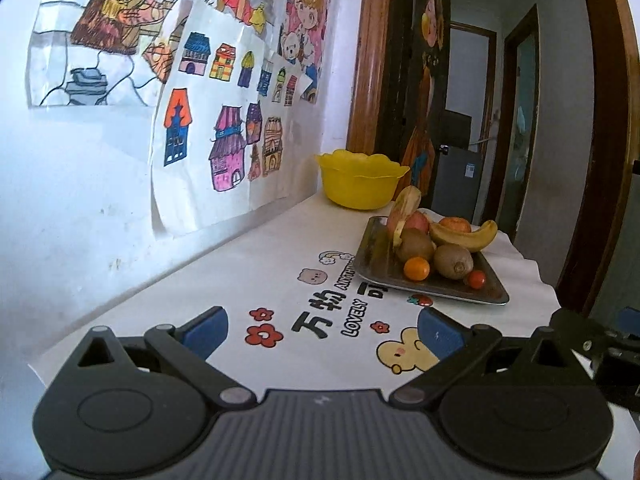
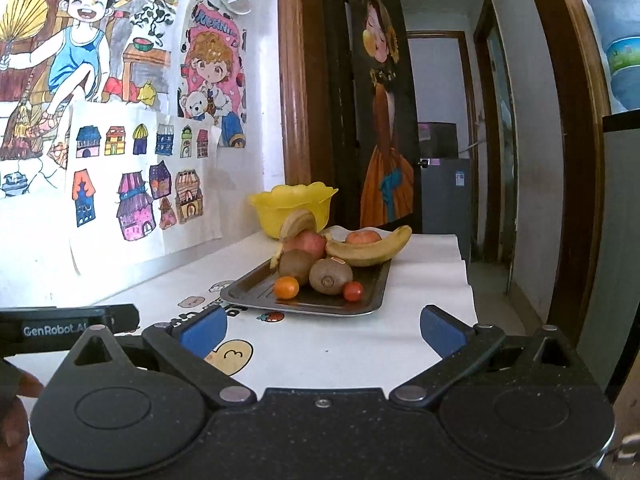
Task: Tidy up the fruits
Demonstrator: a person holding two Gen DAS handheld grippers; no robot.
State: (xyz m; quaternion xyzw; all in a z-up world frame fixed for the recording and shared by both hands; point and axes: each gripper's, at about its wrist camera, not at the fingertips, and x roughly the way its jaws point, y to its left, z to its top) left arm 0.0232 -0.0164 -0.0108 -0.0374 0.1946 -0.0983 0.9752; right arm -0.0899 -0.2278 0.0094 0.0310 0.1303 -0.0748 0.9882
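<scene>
Hovering low over the white tablecloth (image 2: 320,344), both grippers hang empty: left gripper (image 1: 322,330) spread wide, right gripper (image 2: 323,330) spread wide too. Up at twelve o'clock sits the metal tray (image 2: 248,294), piled with a banana (image 2: 366,250), kiwis (image 2: 330,276), apples (image 2: 308,242) and small tomatoes (image 2: 286,287); the yellow bowl (image 2: 276,210) waits just behind at eleven o'clock.

Coloured drawings (image 2: 120,120) cover the white wall (image 1: 80,200) on my left; ahead, a wooden door frame (image 2: 294,80) opens onto a dim hallway (image 2: 440,100).
</scene>
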